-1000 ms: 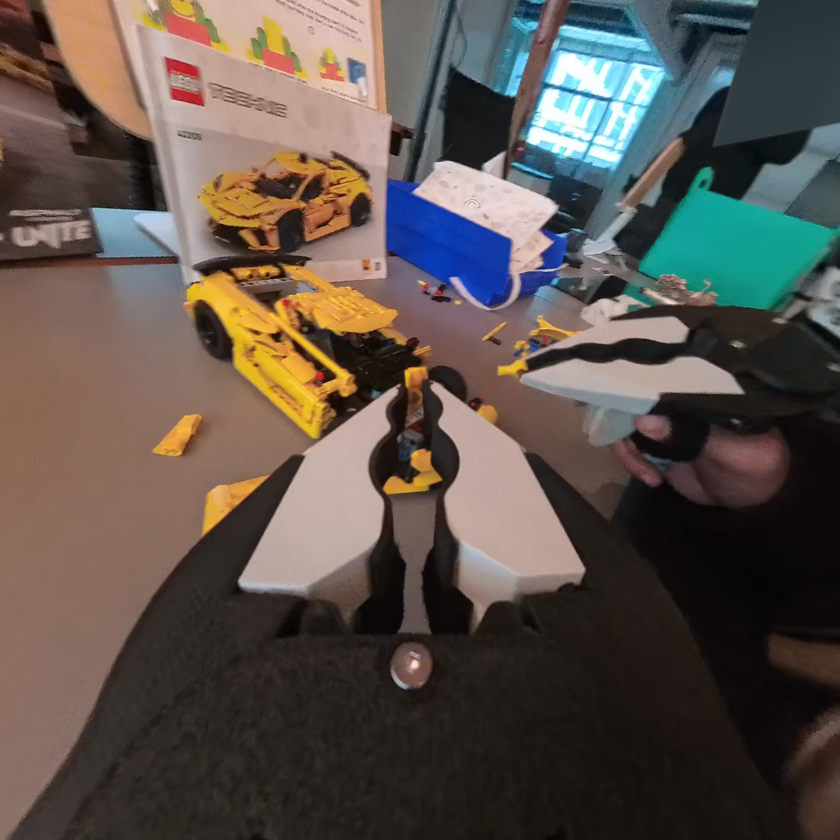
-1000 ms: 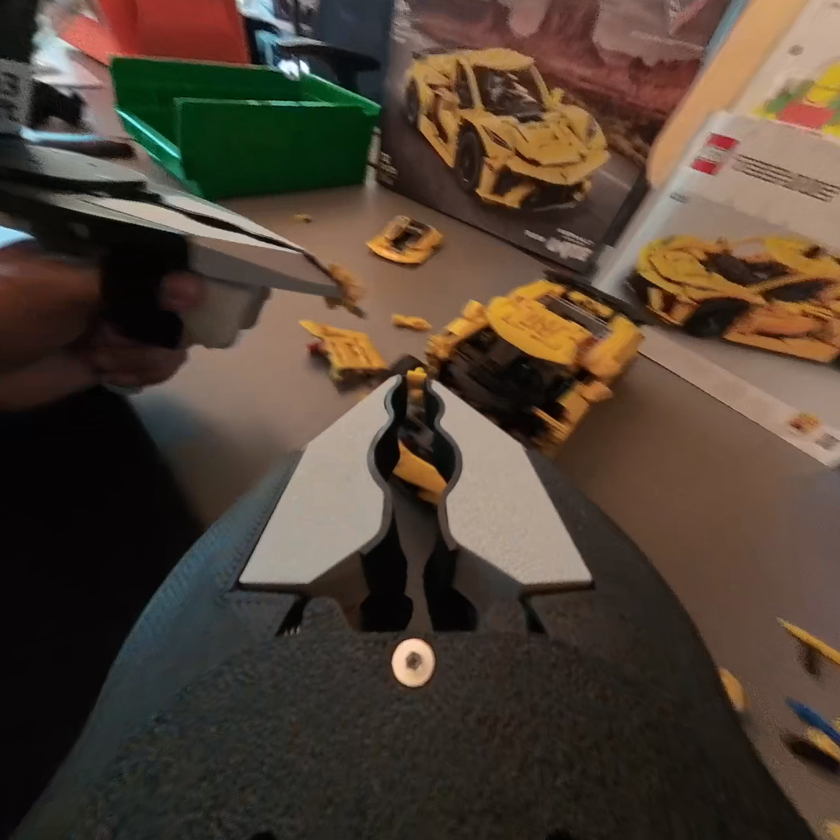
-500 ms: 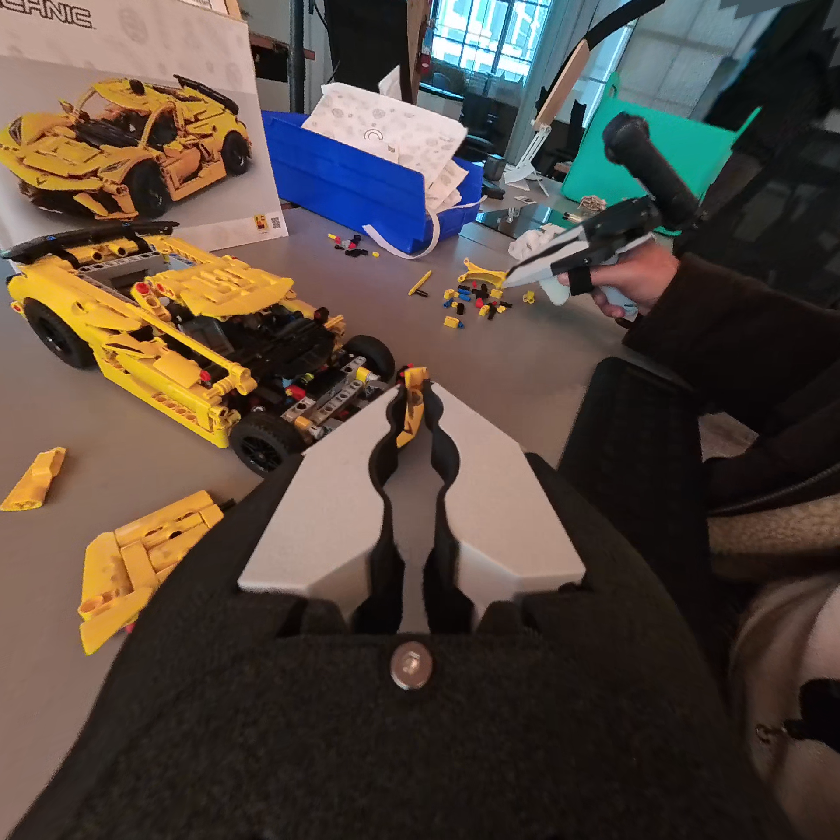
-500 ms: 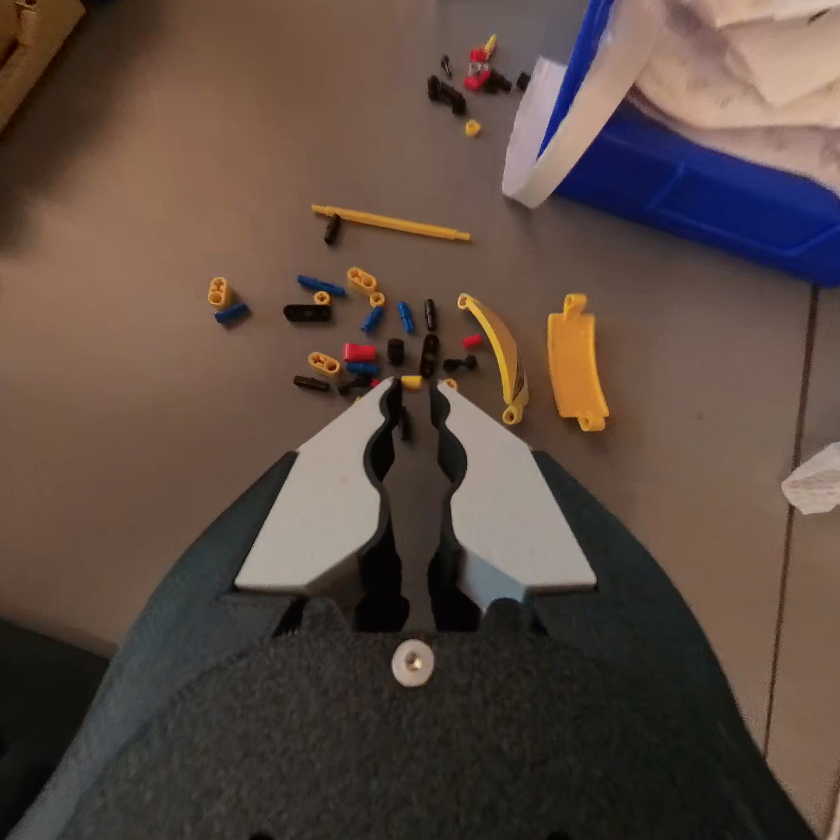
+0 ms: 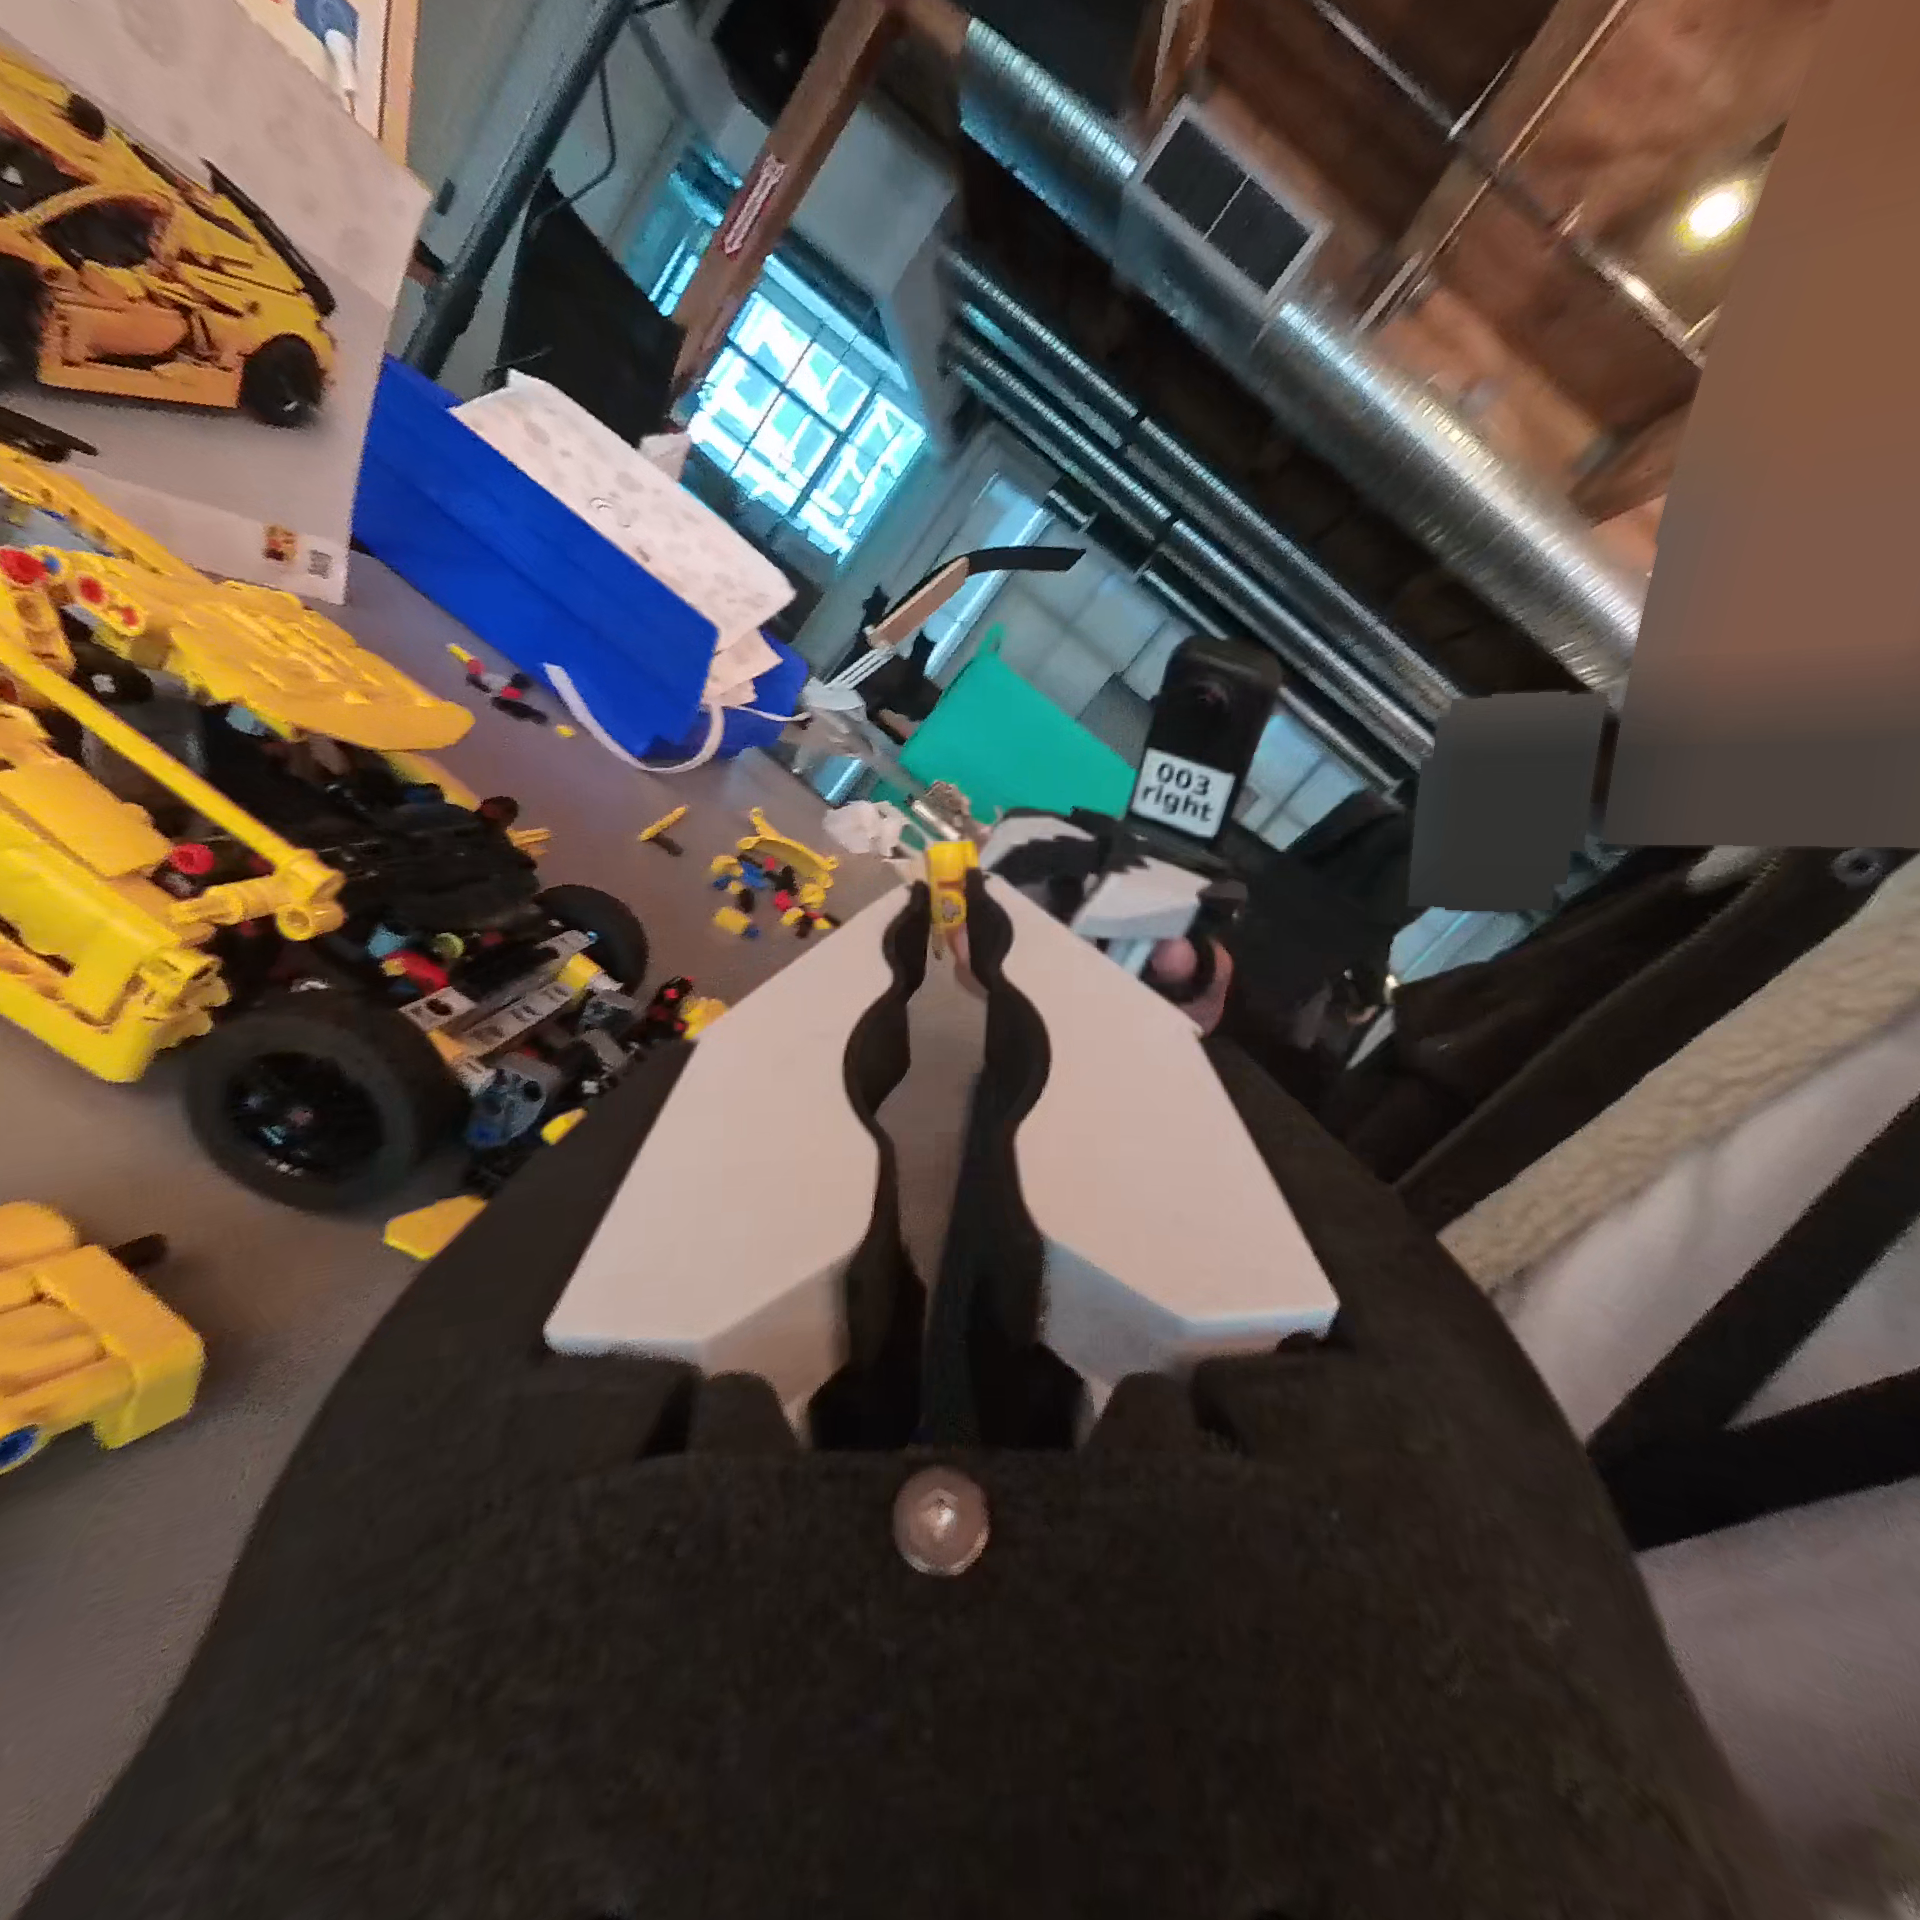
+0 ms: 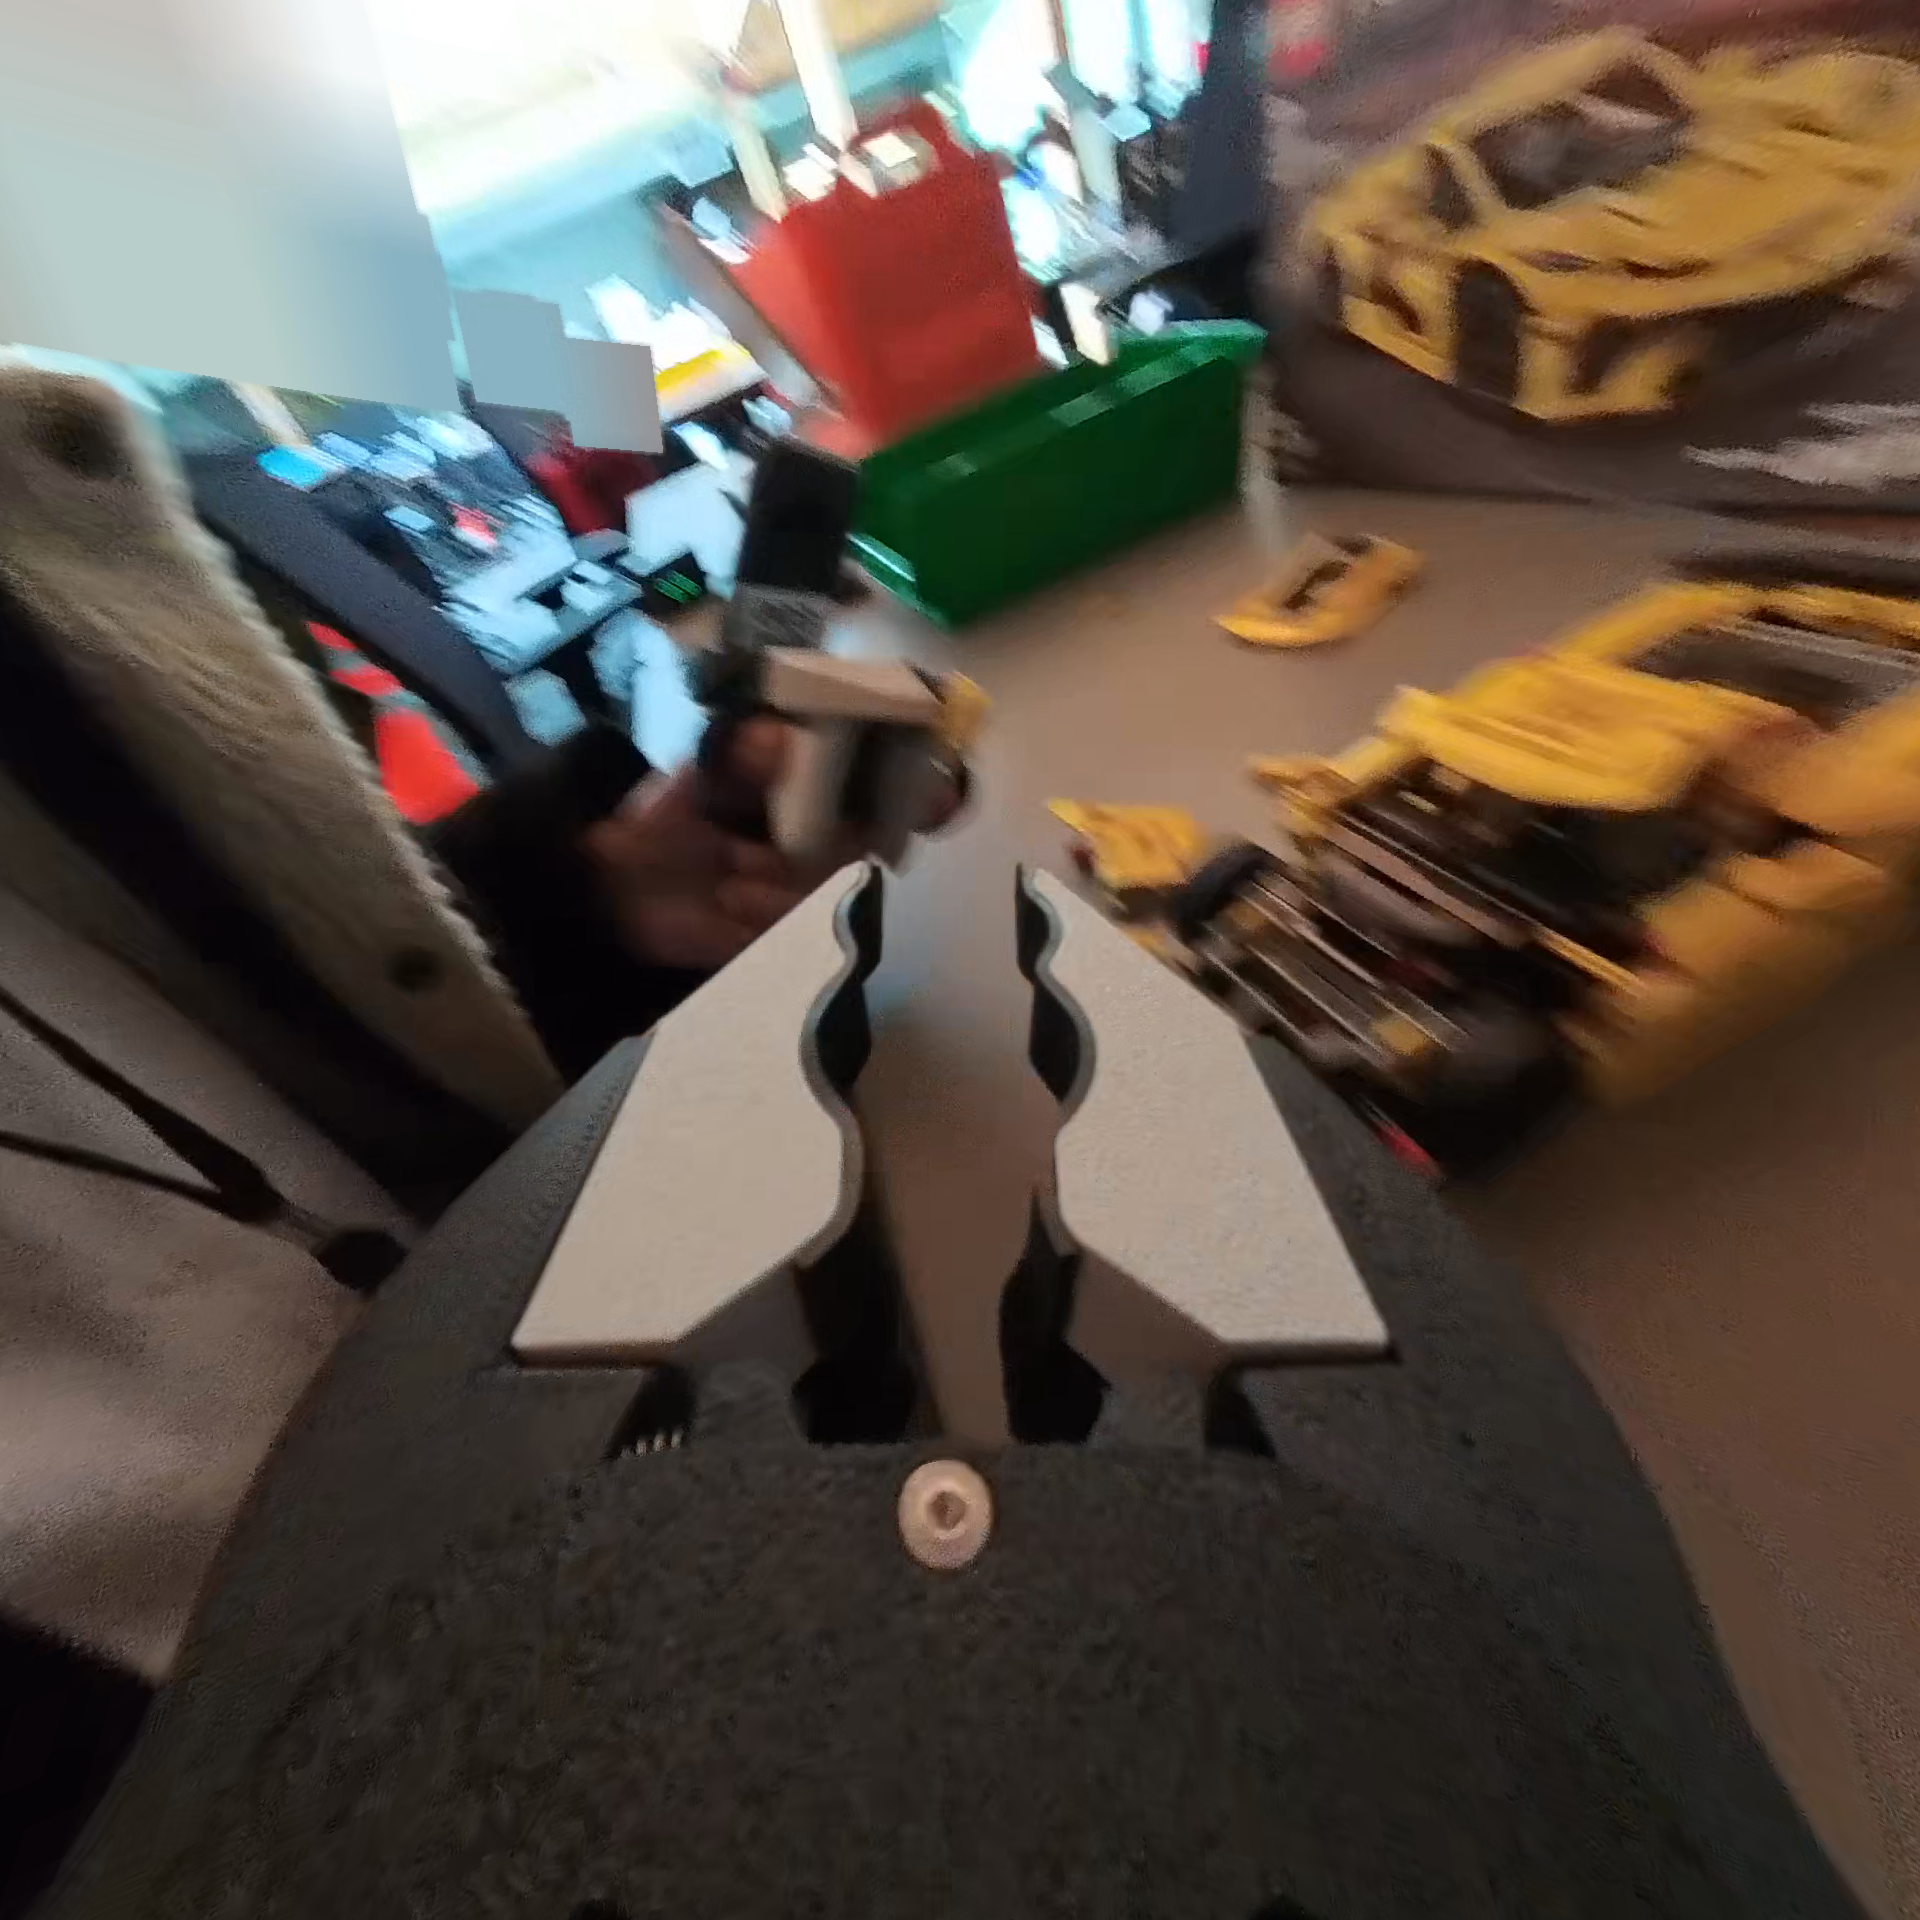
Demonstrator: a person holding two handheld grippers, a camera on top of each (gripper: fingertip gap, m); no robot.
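left tongs (image 5: pixel 948 902): clamped on a small yellow brick piece (image 5: pixel 948 869) at the very tips, lifted above the table (image 5: pixel 125 1621)
right tongs (image 6: pixel 945 894): apart, nothing between them (view is smeared)
gap between tools: the right tongs sit just behind the left tips in the left view; contact cannot be told
risk 1: grip is only at the tips, so the piece could twist out or drop among the loose bits (image 5: pixel 774 894)
risk 2: a bump between the two tools would likely knock the piece loose
risk 3: the toy car (image 5: pixel 239 862) is near; a swing could hit it
counts: tongs 2; held piece 1; car 1; blue bin (image 5: pixel 540 592) 1; green bin (image 6: pixel 1060 468) 1; loose bits too many and too small to count
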